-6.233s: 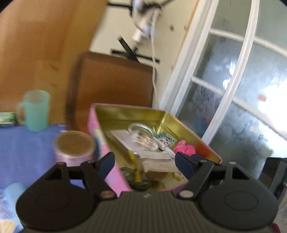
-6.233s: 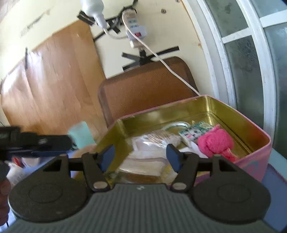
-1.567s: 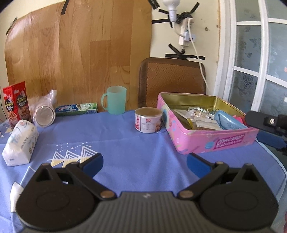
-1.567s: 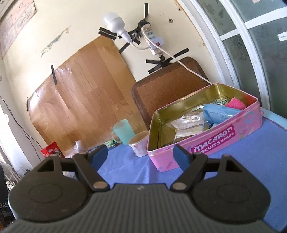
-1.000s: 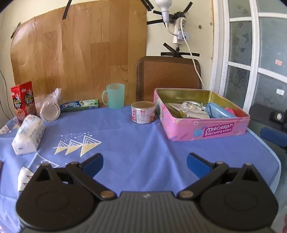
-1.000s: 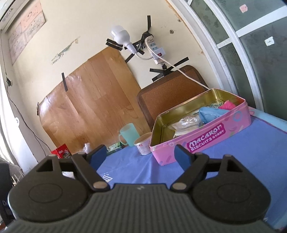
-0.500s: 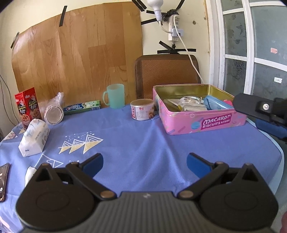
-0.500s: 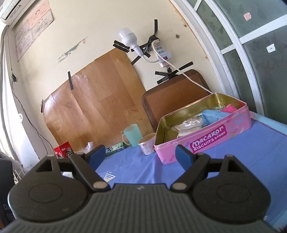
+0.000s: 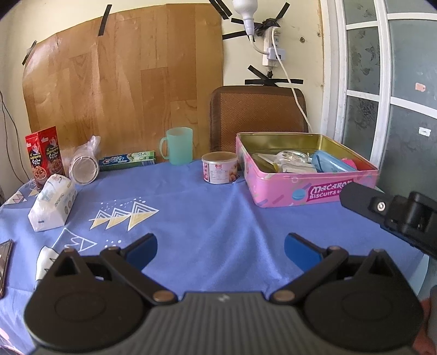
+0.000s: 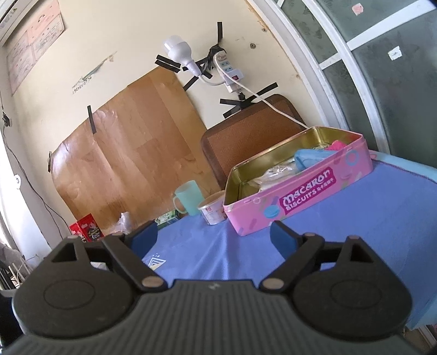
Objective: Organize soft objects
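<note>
Pink tin [image 9: 275, 188] on blue cloth [image 9: 207, 218], right gripper [image 10: 213, 237] opening (empty)

A cream wall [image 9: 300, 41] stands behind the worktop [image 9: 218, 218], which carries a blue cloth with triangle prints. A wood-grain sheet [image 9: 123, 82] is taped to the wall with black strips. A white bulb [image 9: 244, 8] and a power strip [image 10: 228, 68] are taped beside it. A brown chair back [image 9: 256, 114] stands below. A white-framed frosted window [image 9: 396, 82] admits daylight at right.
</note>
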